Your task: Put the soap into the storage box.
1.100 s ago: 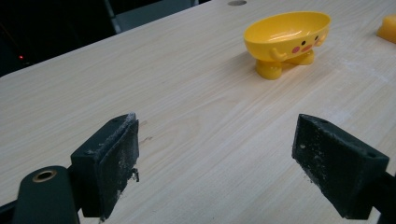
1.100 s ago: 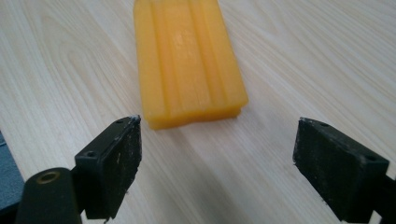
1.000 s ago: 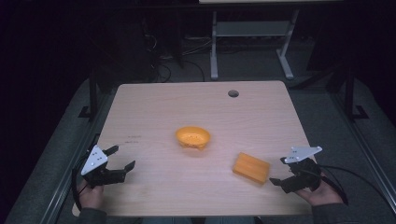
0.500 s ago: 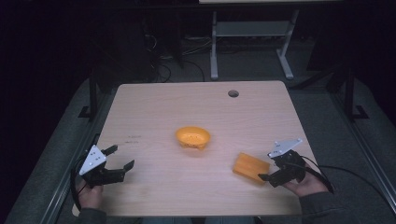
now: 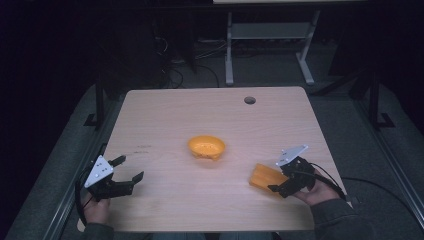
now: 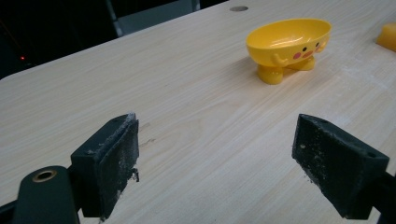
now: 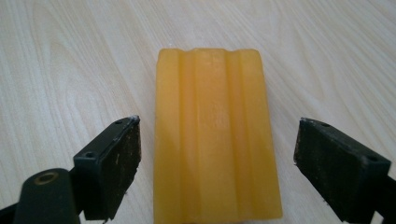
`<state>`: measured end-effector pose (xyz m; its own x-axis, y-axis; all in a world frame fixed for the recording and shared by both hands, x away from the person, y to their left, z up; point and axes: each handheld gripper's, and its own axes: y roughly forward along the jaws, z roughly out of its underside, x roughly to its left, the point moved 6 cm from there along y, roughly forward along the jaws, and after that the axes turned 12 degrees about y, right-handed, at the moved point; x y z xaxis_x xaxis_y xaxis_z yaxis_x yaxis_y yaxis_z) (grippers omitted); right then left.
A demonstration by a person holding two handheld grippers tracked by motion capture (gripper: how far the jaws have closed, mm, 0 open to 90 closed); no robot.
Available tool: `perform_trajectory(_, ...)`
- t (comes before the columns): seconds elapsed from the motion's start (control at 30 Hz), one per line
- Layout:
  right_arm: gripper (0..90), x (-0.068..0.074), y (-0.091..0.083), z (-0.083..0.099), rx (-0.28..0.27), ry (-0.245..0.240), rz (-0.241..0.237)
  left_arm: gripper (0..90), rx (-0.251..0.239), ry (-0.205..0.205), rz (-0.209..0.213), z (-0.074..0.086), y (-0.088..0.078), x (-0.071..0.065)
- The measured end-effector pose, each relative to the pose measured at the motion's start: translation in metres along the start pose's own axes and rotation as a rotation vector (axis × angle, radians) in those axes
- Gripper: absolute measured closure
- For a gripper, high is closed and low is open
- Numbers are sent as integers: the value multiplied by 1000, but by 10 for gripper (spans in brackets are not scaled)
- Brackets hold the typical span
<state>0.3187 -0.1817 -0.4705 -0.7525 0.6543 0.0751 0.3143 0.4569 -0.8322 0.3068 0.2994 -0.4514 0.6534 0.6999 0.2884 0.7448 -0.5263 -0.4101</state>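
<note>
Moving in from the lower right of the high view, the right tongs (image 5: 280, 183) now straddle the orange ridged block (image 5: 265, 177), which they were clear of a second ago. Their jaws stand apart on either side of the block (image 7: 217, 135), released and not touching it. At the lower left, the left tongs (image 5: 131, 169) hold their place, spread wide over bare desk (image 5: 165, 115). A yellow bowl (image 5: 206, 147) sits mid-frame.
</note>
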Motion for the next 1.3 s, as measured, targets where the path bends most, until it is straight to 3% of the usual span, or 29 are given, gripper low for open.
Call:
perform_trajectory(1.1,149,-1,40,-7,145,-31,-6,139,-1,-2,1,0,-1,1)
perform_trajectory(1.3,190,0,46,-6,169,-49,-12,139,0,-2,0,0,-1,1)
